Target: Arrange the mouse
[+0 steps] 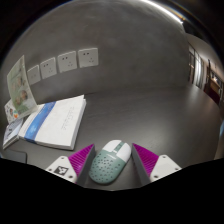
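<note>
A pale green-and-white perforated mouse point(107, 163) lies lengthwise between my fingers, its white front pointing ahead and slightly right. My gripper point(112, 150) is shut on it: the left pink pad point(79, 159) and the right pink pad point(147, 158) both touch its sides. The mouse is over a plain grey tabletop point(140, 100). Its rear end is hidden below the fingers.
A white and blue box or book point(55, 122) lies ahead to the left of the fingers. A colourful leaflet point(18, 90) stands beyond it. Several paper sheets point(68, 61) hang on the far surface. Dark furniture point(208, 75) stands far right.
</note>
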The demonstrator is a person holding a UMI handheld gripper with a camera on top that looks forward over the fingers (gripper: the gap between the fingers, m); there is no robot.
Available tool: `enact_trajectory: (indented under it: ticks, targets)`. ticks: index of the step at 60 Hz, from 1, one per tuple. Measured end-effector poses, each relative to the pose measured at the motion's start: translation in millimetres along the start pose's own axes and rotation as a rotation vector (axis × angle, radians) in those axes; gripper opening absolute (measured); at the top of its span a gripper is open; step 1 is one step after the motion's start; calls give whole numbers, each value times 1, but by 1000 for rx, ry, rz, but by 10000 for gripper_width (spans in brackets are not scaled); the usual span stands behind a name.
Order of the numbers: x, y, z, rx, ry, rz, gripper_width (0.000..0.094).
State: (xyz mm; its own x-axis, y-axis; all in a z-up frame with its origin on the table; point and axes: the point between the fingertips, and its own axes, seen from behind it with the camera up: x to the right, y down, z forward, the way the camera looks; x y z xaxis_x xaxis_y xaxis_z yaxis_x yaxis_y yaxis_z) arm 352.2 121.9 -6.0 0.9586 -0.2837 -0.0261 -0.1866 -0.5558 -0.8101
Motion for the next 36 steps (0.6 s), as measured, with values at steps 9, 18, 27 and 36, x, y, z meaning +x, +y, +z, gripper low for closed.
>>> enact_trajectory:
  ticks: [9, 18, 27, 36]
  targets:
    - [1, 2, -3, 12, -13, 3, 518]
    - [6, 2, -15, 17, -26, -21, 447]
    - [-19, -37, -68, 130, -32, -7, 447]
    - [-108, -78, -158, 255, -113, -45, 445]
